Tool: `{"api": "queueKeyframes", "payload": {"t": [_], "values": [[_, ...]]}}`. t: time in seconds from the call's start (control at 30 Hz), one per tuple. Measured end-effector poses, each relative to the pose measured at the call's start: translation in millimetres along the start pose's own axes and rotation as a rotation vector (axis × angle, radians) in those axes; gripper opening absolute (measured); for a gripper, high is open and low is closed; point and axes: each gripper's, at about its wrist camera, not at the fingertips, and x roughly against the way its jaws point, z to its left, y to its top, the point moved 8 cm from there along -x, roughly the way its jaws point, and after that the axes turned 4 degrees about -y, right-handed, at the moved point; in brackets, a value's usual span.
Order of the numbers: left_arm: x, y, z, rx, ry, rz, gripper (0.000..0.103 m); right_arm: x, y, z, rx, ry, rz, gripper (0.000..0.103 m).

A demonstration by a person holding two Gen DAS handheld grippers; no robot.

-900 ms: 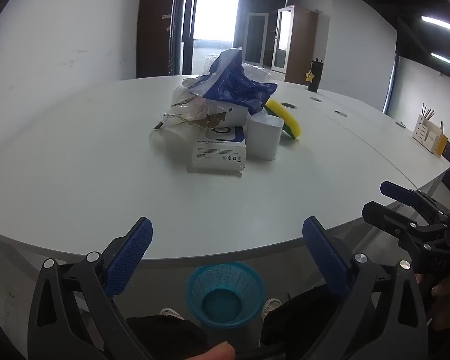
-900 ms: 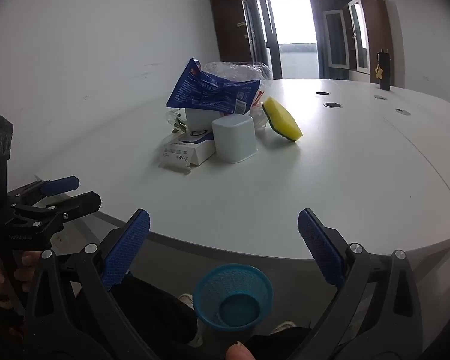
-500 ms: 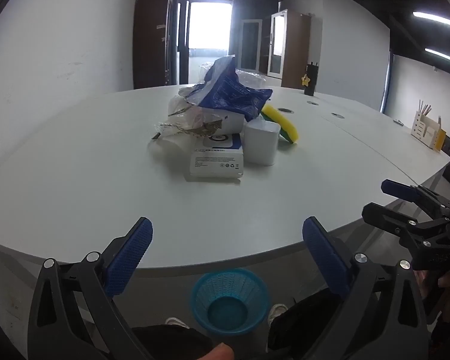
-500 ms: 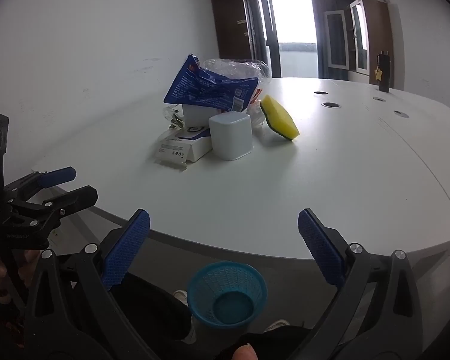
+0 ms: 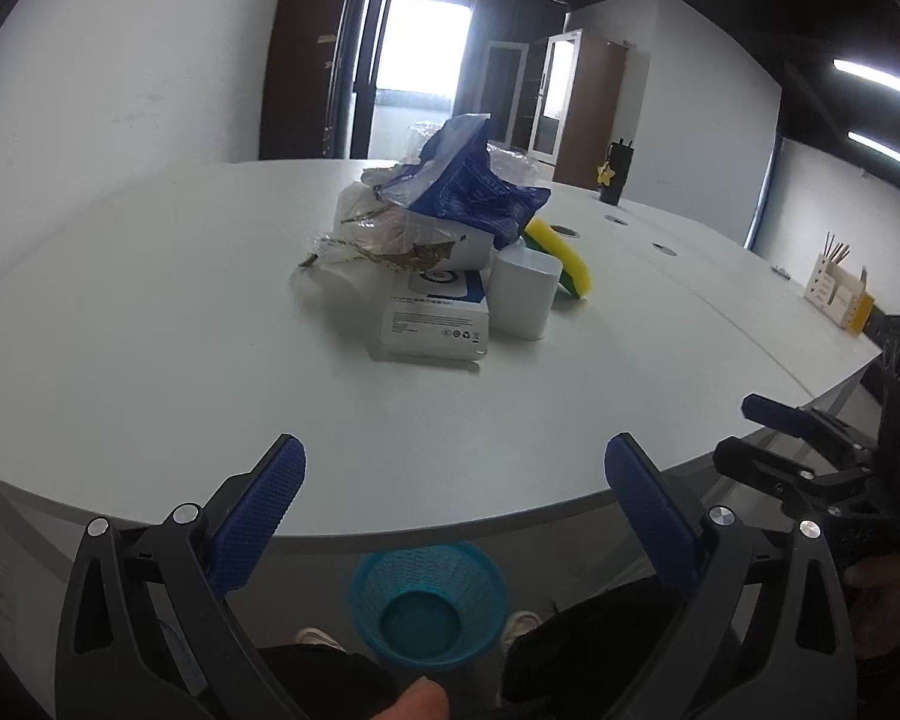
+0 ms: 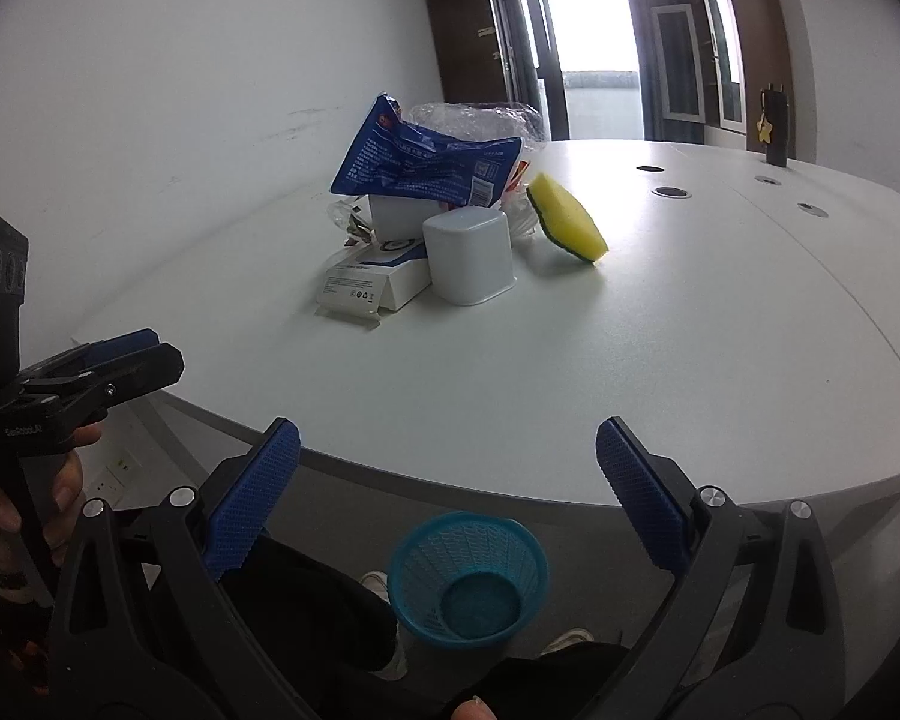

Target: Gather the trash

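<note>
A pile of trash sits mid-table: a blue plastic packet [image 5: 474,192] [image 6: 426,165], crumpled clear plastic [image 5: 366,234], a white flat box [image 5: 435,321] [image 6: 372,285], a white cup-like tub [image 5: 525,297] [image 6: 471,255] and a yellow sponge [image 5: 561,258] [image 6: 567,225]. A blue mesh bin [image 5: 429,606] [image 6: 468,579] stands on the floor below the table's near edge. My left gripper [image 5: 453,516] is open and empty, short of the pile. My right gripper [image 6: 447,498] is open and empty at the table edge.
The white oval table [image 5: 150,312] stretches far back. A wooden pen holder [image 5: 837,294] stands at its right rim. A dark bottle with a star tag [image 6: 771,132] stands at the far side. A white wall lies on the left. The person's legs are beside the bin.
Both grippers have risen and moved slightly forward over the table edge; the pile looks a bit nearer. Both stay open and empty.
</note>
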Motion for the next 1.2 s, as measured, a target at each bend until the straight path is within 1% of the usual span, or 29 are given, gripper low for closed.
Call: {"api": "queueKeyframes", "payload": {"t": [0.07, 0.1, 0.17, 0.27, 0.37, 0.53, 0.67, 0.8, 1.03, 1.2], "values": [[1, 1, -2, -0.043, 0.036, -0.011, 0.097, -1, 0, 1, 0.006, -0.003, 0.002, 0.095], [0, 1, -3, -0.047, 0.035, -0.005, 0.097, -1, -1, 2, 0.009, -0.003, 0.004, 0.095], [0, 0, -4, -0.051, 0.005, -0.002, 0.097, -3, -1, 2, 0.01, -0.002, 0.012, 0.095], [-1, 2, -7, -0.075, 0.009, -0.013, 0.097, -2, -1, 2, 0.01, -0.001, 0.013, 0.095], [-1, 5, -5, -0.059, 0.007, -0.028, 0.097, -1, -1, 1, 0.005, -0.003, 0.011, 0.095], [1, 4, -1, -0.026, -0.01, -0.023, 0.097, 1, 0, -2, -0.011, -0.005, 0.002, 0.095], [0, 5, 4, 0.02, -0.027, -0.023, 0.097, 3, 1, -5, -0.019, -0.007, -0.005, 0.095], [-1, 5, 5, 0.02, -0.013, -0.027, 0.097, 4, 2, -4, -0.014, -0.011, -0.006, 0.095], [2, 5, -2, -0.004, -0.017, -0.043, 0.097, 4, 1, -6, -0.015, -0.027, -0.002, 0.095], [3, 6, 2, 0.009, -0.009, -0.057, 0.097, 4, 1, -9, -0.024, -0.035, 0.0, 0.095]]}}
